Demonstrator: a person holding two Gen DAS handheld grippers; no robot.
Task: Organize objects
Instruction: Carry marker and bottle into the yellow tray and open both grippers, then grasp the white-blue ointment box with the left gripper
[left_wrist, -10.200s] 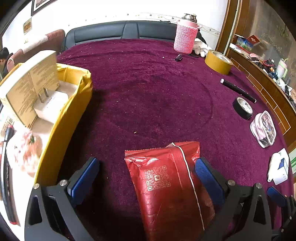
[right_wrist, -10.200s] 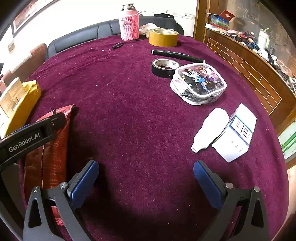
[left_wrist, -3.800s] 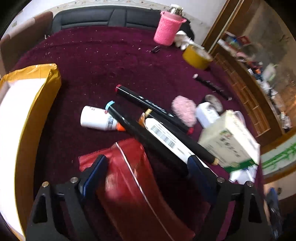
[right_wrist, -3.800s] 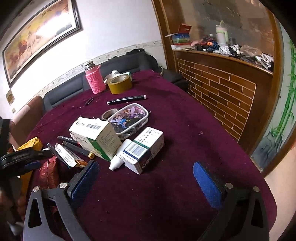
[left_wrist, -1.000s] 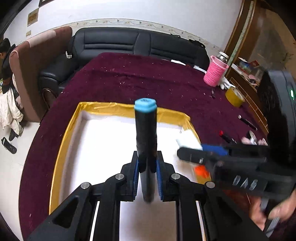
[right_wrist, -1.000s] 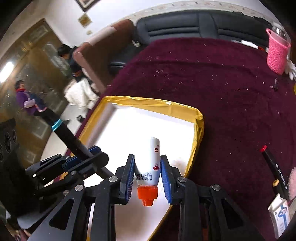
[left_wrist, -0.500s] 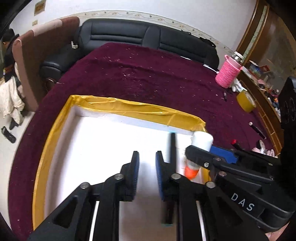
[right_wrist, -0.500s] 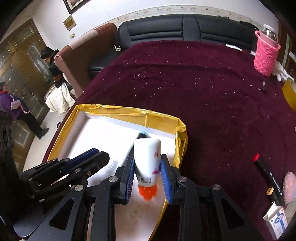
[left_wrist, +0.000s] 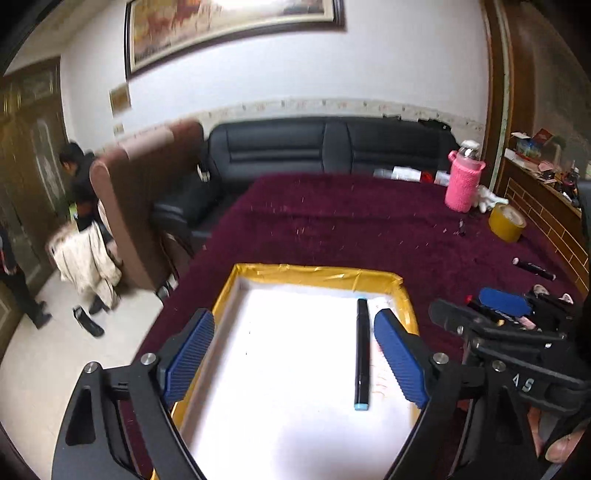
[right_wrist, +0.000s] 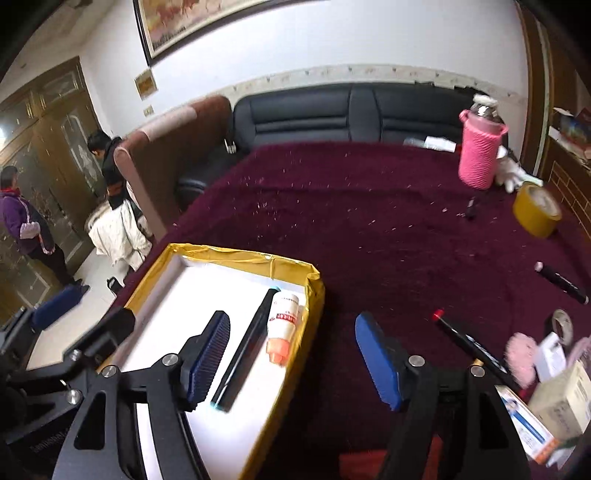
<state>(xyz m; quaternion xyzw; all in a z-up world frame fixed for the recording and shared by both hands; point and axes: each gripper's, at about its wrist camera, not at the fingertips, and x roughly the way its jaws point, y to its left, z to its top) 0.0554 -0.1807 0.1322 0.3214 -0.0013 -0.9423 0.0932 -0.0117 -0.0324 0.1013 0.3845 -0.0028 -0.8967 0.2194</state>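
Both pairs of tongs are standing released over the yellow-rimmed tray (left_wrist: 317, 271) and their jaws have just been opening; a second ago the left tongs (left_wrist: 293, 352) were clamping the black marker (left_wrist: 361, 354) upright and the right tongs (right_wrist: 291, 360) were pinching the white bottle (right_wrist: 282, 323) by its orange cap. Now nothing is sitting between either pair of pads — both things are lying flat on the white floor of the tray, along its right edge, the bottle just beside the marker and nearer the yellow wall. For the task I am judging this as two items delivered at once; the tongs are free for the next fetch, and the heap still waiting at the bench's right edge suggests plenty remains.

The left wrist view is showing the marker in full, blue end cap towards the camera, but the bottle is hidden behind the right-hand pad; it is also catching the right tongs from the side, over the bench (left_wrist: 351, 221) past the tray's right edge. The right wrist view is showing marker and bottle together, and what is left to sort — a red-capped marker (right_wrist: 469, 341), a pink puff (right_wrist: 521, 356), small boxes (right_wrist: 561, 400); further back, near the far right corner, a pink-sleeved flask (right_wrist: 480, 155) and a yellow tape roll (right_wrist: 535, 210).
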